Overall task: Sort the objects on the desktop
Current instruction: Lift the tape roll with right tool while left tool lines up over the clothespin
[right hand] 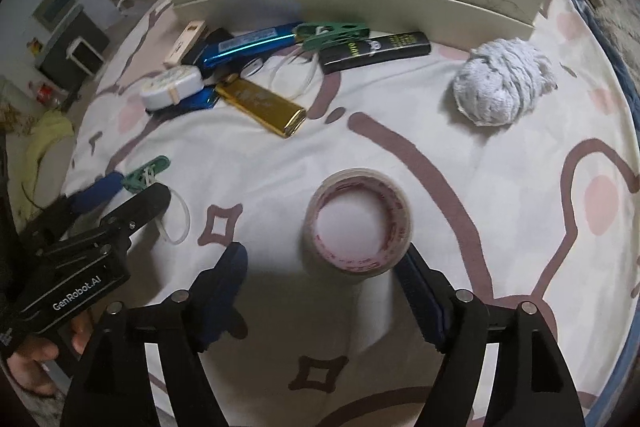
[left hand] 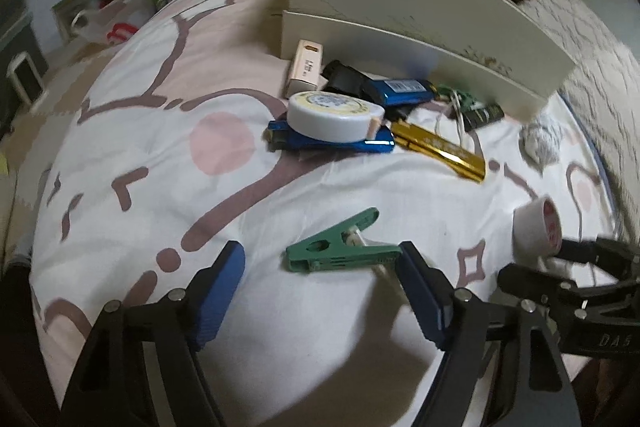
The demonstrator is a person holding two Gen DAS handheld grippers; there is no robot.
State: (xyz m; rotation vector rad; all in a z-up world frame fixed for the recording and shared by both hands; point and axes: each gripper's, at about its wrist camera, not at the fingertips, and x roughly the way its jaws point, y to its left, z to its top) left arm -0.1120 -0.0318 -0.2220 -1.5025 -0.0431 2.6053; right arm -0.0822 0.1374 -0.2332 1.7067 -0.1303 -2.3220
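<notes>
Patterned bedsheet [right hand: 460, 131]; translucent pink-cored tape roll [right hand: 357, 225] between open right tool [right hand: 322, 287].

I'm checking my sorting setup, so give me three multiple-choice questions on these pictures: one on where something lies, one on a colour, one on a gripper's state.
1. Where does the round white tape-measure case lie?
A. on a shiny blue flat case
B. inside the white cardboard box
C. on the grey yarn ball

2. What colour is the plastic clothes peg between the left gripper fingers?
A. red
B. green
C. yellow

3. How does the right gripper stand by the pale tape roll?
A. shut on it
B. open, roll unclamped
C. out of view

Key: A, it rests on blue; B, peg is green; B, the left finger stands clear.
</notes>
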